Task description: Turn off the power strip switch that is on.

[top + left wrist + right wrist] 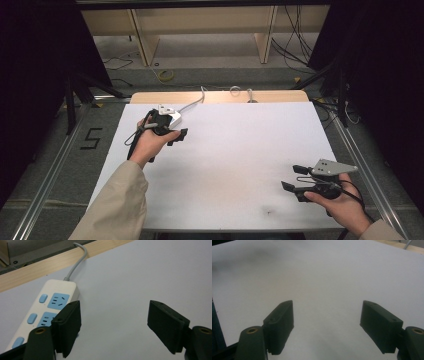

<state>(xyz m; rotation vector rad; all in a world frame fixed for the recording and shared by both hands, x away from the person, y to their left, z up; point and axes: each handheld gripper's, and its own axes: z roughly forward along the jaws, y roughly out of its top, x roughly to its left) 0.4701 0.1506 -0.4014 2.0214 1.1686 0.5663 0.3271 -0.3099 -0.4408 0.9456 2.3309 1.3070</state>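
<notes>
The power strip lies flat at the far left of the desk, just short of its wooden back edge, with its grey cord running off over that edge. It is a white bar with blue sockets and blue switches. It looks like hard, smooth plastic: stiff, fairly light, and likely to slide on the sheet if nudged. The long sides seem the best place to pinch it, across the width and clear of the switches; the cord will probably drag a little when the strip is moved.

The left gripper hovers right beside it, fingers wide apart and holding nothing, the strip showing behind its left one. The right gripper waits well apart at the near right corner, its fingers also spread and empty above bare surface.

The desk wears a plain white, matt cover. Beyond it are grey floor, loose cables and pale wooden shelving, with dark curtains either side.
</notes>
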